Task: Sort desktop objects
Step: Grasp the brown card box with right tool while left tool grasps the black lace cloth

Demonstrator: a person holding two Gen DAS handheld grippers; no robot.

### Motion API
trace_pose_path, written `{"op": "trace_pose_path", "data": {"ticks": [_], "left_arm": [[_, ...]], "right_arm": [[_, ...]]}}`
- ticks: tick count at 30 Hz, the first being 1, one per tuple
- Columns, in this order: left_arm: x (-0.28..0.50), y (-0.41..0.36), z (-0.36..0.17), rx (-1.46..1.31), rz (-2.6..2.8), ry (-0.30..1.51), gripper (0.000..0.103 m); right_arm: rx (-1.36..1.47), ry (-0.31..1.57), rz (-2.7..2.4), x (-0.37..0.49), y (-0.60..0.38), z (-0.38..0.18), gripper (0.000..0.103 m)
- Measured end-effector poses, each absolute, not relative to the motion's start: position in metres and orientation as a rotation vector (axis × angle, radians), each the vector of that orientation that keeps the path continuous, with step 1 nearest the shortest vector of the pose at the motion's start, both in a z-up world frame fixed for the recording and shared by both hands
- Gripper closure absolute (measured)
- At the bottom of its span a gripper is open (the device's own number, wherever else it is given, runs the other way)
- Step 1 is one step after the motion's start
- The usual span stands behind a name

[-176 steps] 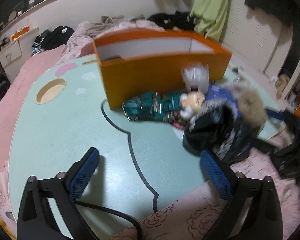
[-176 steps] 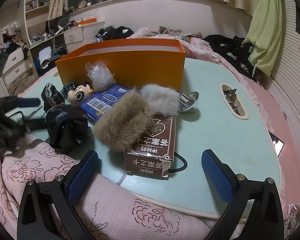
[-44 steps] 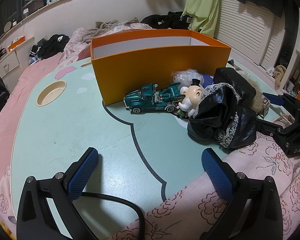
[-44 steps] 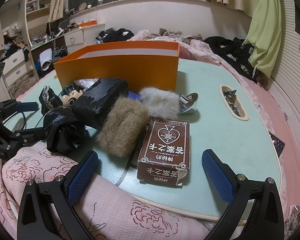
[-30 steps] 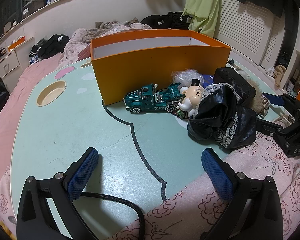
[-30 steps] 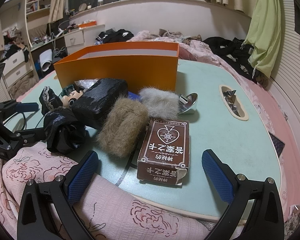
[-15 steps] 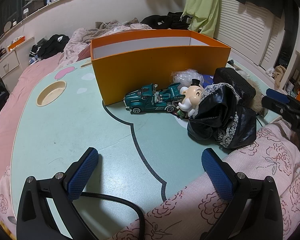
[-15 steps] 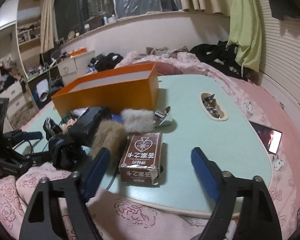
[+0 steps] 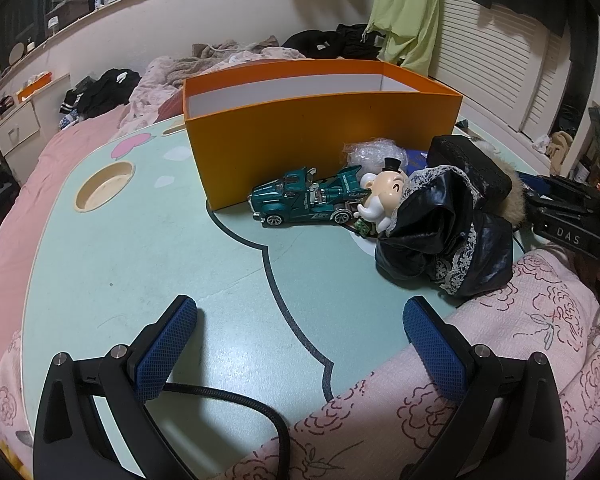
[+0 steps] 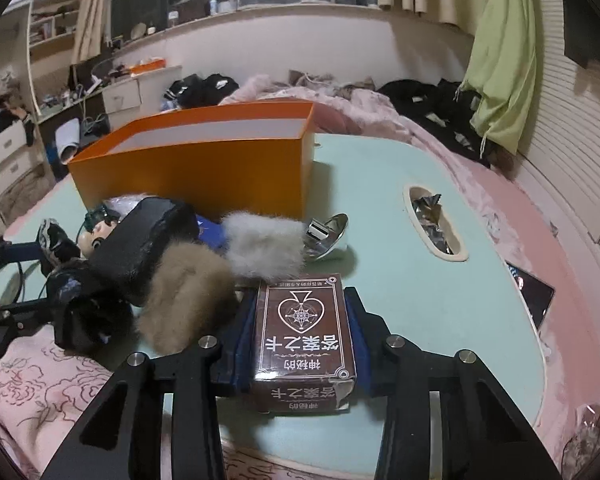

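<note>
My right gripper [image 10: 300, 320] is shut on a brown card box [image 10: 304, 332] with a spade heart on its lid, held just above the table's near edge. My left gripper [image 9: 300, 344] is open and empty over the mint-green table [image 9: 140, 248]. An open orange box [image 9: 320, 136] stands at the middle; it also shows in the right wrist view [image 10: 196, 164]. In front of it lie a green toy truck [image 9: 304, 200], a top-hat figurine [image 9: 384, 200], a black lace-trimmed pouch [image 9: 444, 240], a black case [image 10: 140, 248], a brown fur piece [image 10: 184, 300] and a grey fur piece [image 10: 260, 248].
A silver dish [image 10: 328, 236] lies beside the grey fur. A cup hole [image 9: 104, 192] is at the table's left and a slot with foil [image 10: 432, 220] at its right. A phone [image 10: 528, 292] lies at the right edge. Pink floral cloth [image 9: 500, 360] covers the near edge.
My right gripper has moved forward and closed on the brown card box, lifting it slightly. My left gripper has stayed still and open.
</note>
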State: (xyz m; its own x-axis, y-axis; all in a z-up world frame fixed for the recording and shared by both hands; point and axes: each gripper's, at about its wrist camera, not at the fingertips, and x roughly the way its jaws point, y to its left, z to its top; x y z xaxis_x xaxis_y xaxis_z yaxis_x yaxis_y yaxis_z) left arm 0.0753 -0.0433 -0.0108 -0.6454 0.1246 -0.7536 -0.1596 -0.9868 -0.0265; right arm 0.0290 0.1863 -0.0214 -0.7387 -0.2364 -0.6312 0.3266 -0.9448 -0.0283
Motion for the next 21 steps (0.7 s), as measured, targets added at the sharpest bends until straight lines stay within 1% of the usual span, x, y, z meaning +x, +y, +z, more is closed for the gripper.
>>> {"op": "trace_pose_path", "data": {"ticks": [2, 6, 9, 12, 13, 14, 17, 19, 21], "left_arm": [[0.077, -0.043, -0.007, -1.223, 2.722, 0.054, 0.0], [0.087, -0.034, 0.01, -1.104, 2.714, 0.063, 0.0], [0.089, -0.016, 0.027, -1.02, 2.646, 0.035, 0.0], [0.074, 0.001, 0.032, -1.049, 2.549, -0.011, 0.001], [0.067, 0.008, 0.032, -1.076, 2.535, 0.011, 0.002], [0.062, 0.013, 0.031, -1.096, 2.533, 0.036, 0.006], [0.047, 0.029, 0.025, -1.166, 2.508, 0.11, 0.007], [0.04, 0.034, 0.02, -1.194, 2.485, 0.129, 0.016], [0.031, 0.036, 0.01, -1.256, 2.441, 0.119, 0.04]], "right_arm": [[0.918, 0.168, -2.693, 0.035, 0.193, -0.022, 0.063], [0.872, 0.079, -2.726, 0.038, 0.208, -0.018, 0.063], [0.86, 0.061, -2.734, 0.038, 0.213, -0.017, 0.063], [0.864, 0.067, -2.733, 0.036, 0.214, -0.018, 0.063], [0.865, 0.066, -2.732, 0.035, 0.214, -0.018, 0.063], [0.865, 0.064, -2.732, 0.035, 0.215, -0.018, 0.063], [0.872, 0.067, -2.729, 0.034, 0.215, -0.019, 0.063], [0.875, 0.07, -2.725, 0.033, 0.215, -0.02, 0.063], [0.872, 0.072, -2.725, 0.034, 0.215, -0.02, 0.063]]}}
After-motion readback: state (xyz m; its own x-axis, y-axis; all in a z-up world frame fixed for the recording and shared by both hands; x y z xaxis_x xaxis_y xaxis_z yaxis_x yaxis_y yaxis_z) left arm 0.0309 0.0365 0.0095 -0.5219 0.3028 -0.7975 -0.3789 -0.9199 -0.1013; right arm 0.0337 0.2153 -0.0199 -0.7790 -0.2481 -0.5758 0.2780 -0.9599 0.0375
